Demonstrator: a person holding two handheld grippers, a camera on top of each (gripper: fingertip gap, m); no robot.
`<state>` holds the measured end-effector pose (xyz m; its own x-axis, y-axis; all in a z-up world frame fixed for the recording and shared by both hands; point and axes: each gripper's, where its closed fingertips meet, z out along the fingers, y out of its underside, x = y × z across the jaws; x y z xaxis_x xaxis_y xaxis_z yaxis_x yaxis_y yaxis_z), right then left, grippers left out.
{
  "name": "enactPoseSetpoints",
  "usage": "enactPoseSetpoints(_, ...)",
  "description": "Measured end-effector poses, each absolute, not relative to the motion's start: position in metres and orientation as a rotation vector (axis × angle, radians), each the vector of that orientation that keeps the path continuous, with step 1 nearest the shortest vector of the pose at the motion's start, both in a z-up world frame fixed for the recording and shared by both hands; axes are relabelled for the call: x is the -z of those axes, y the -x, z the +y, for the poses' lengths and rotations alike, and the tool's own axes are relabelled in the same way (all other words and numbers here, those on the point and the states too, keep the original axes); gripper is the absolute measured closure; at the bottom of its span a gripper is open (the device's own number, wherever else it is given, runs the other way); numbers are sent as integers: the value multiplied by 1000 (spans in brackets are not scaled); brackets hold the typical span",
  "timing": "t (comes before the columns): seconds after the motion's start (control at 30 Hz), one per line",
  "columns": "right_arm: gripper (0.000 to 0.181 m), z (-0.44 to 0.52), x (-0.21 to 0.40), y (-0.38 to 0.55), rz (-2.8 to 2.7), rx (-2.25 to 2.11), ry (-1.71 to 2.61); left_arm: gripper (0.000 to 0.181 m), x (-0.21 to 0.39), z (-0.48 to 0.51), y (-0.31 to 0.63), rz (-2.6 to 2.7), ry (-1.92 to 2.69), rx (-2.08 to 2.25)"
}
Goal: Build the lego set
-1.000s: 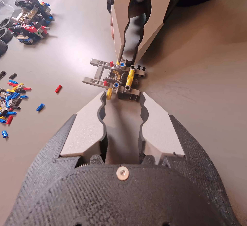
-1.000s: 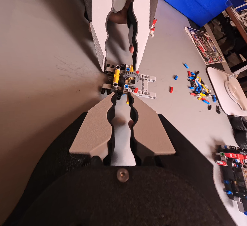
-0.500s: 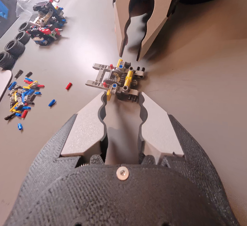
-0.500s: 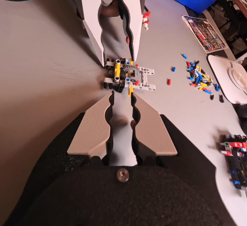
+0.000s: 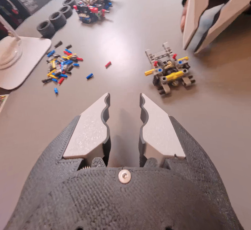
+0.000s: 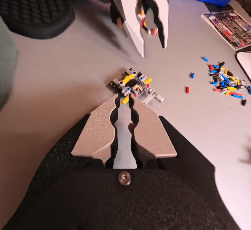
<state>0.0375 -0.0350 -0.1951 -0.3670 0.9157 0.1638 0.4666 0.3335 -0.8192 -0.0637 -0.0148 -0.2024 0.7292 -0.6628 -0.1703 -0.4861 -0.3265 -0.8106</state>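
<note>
Left gripper withdrawn from gear assembly

**Gear module flat on the worktop, parts to one side**

I see the small gear assembly lying flat on the worktop: grey beams, a dark toothed gear around a tan core, yellow axles, blue and red pins (one yellow axle end pokes out toward my right-hand camera). The loose pile of pins lies well apart from it, with a single red pin between them. Farther off stand the larger chassis build and four black tyres in a row beside it.
</note>
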Motion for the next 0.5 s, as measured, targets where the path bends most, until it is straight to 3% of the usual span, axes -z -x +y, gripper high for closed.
enactPoseSetpoints(0.2, 161, -7, 175, -43, -1860, -912, 1229, 121, 210, -50, 22, 990, 2055, 497)
enactPoseSetpoints(0.33, 126, 7, 194, -39, -1947, -849, 1250, 112, 217, -53, -5, 1036, 2065, 537)
enactPoseSetpoints(0.43, 110, 6, 205, -32, -2017, -874, 1247, 113, 228, -48, -8, 1082, 2084, 461)
enactPoseSetpoints(0.5, 108, 3, 211, -29, -2055, -893, 1247, 123, 227, -42, -2, 1075, 2071, 417)
